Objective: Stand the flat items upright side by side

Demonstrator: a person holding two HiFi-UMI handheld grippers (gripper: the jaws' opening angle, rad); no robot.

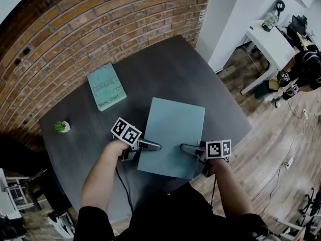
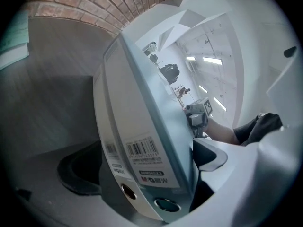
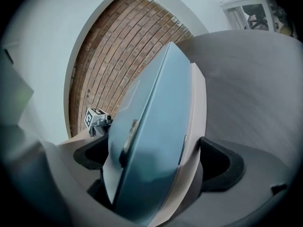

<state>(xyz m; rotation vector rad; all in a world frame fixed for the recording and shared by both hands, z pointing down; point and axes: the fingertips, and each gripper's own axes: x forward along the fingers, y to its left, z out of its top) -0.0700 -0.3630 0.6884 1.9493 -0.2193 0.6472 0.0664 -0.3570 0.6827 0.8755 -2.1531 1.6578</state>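
Observation:
A blue-grey lever-arch binder (image 1: 173,134) is held over the near part of the dark table (image 1: 165,69), its broad cover facing up at me. My left gripper (image 1: 150,145) is shut on its spine side, where a barcode label (image 2: 144,154) sits between the jaws. My right gripper (image 1: 189,148) is shut on the opposite edge of the binder (image 3: 151,136). A teal book (image 1: 106,86) lies flat near the brick wall, clear of both grippers. Whether the binder's lower edge touches the table is hidden.
A small potted plant (image 1: 61,127) stands at the table's left edge. The brick wall (image 1: 100,19) runs behind the table. A white desk (image 1: 271,41) and a person (image 1: 303,67) are across the wooden floor at the right.

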